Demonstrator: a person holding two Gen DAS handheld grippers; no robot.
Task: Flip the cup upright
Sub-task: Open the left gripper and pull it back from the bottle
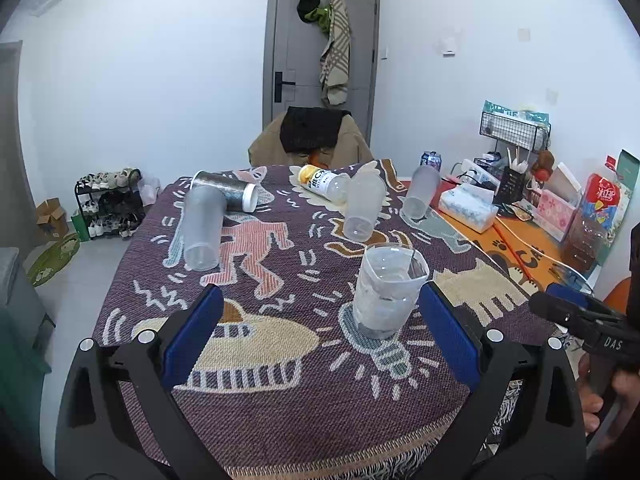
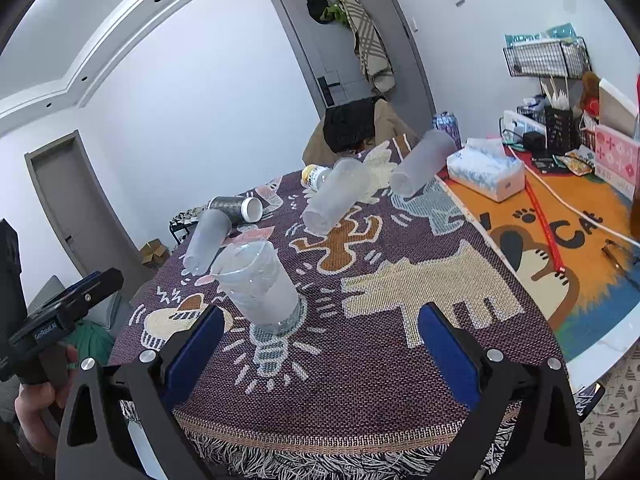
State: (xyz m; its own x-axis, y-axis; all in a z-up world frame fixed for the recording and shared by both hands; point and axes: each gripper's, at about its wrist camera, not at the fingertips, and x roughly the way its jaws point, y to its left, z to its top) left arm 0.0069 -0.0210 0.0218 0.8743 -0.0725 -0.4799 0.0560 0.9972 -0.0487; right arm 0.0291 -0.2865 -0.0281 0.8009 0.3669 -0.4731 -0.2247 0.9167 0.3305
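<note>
A clear plastic cup (image 1: 384,290) stands upright on the patterned cloth, mouth up; it also shows in the right wrist view (image 2: 258,282). Three frosted cups lie on their sides: one at the left (image 1: 202,228) (image 2: 206,242), one in the middle (image 1: 362,208) (image 2: 336,196), one at the right (image 1: 420,192) (image 2: 422,164). My left gripper (image 1: 320,336) is open and empty, the upright cup just ahead near its right finger. My right gripper (image 2: 320,344) is open and empty, the upright cup ahead of its left finger.
A dark canister with a white lid (image 1: 228,192) and a yellow-capped bottle (image 1: 324,184) lie at the far side. A tissue box (image 1: 468,206), a drink can (image 1: 430,160), boxes and a wire rack (image 1: 516,128) crowd the right. A chair (image 1: 312,136) stands behind the table.
</note>
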